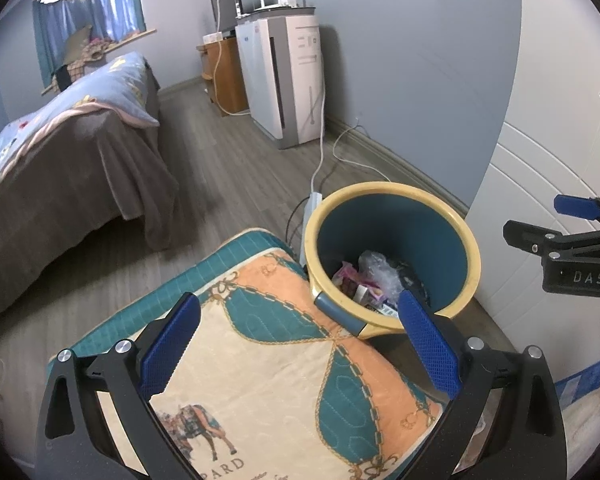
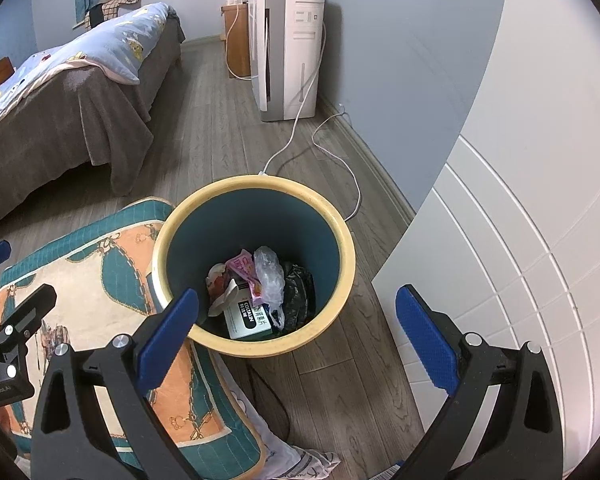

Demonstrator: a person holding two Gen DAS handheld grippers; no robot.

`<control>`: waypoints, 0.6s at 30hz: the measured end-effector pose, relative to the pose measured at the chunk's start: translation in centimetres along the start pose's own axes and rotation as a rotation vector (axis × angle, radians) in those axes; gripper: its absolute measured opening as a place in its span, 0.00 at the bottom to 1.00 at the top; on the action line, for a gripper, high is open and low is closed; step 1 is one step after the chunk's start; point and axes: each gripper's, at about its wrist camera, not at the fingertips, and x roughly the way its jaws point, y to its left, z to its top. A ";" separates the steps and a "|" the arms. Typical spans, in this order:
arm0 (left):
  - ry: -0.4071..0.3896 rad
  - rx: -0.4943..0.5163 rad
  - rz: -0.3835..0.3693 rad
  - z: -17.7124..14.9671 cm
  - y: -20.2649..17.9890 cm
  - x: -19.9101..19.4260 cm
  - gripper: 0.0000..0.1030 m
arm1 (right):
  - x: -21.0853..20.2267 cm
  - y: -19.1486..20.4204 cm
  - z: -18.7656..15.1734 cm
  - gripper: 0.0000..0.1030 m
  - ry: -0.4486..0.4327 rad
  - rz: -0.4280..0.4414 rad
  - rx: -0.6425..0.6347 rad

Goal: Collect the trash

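Observation:
A round bin (image 2: pixel 256 346) with a yellow rim and teal inside stands on the wood floor. Its bottom holds trash: a white and black box (image 2: pixel 247 316), a pink wrapper (image 2: pixel 246 268), a clear plastic bag (image 2: pixel 270 276) and a dark crumpled piece (image 2: pixel 298 292). My right gripper (image 2: pixel 296 318) hovers open over the bin's near rim, nothing between its blue pads. My left gripper (image 1: pixel 300 324) is open above a patterned cushion (image 1: pixel 260 360), beside the bin (image 1: pixel 392 204), and holds nothing. The right gripper (image 1: pixel 536 220) shows at the left wrist view's right edge.
A bed (image 2: pixel 60 92) with a blue quilt fills the left. A white appliance (image 2: pixel 292 48) stands by the blue wall, its cables (image 2: pixel 300 120) trailing over the floor behind the bin. A white panelled door (image 2: pixel 520 240) is on the right. Paper (image 2: pixel 300 460) lies under the cushion (image 2: pixel 100 280).

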 end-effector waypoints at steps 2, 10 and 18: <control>-0.001 0.001 0.000 0.0 0.0 0.0 0.95 | 0.0 0.0 0.0 0.94 0.002 0.000 0.001; -0.004 0.013 0.003 -0.3 0.0 -0.1 0.95 | 0.0 0.1 -0.1 0.94 0.005 -0.015 0.001; -0.002 0.006 0.002 -0.4 0.2 -0.1 0.95 | 0.0 0.3 -0.2 0.94 0.000 -0.039 -0.004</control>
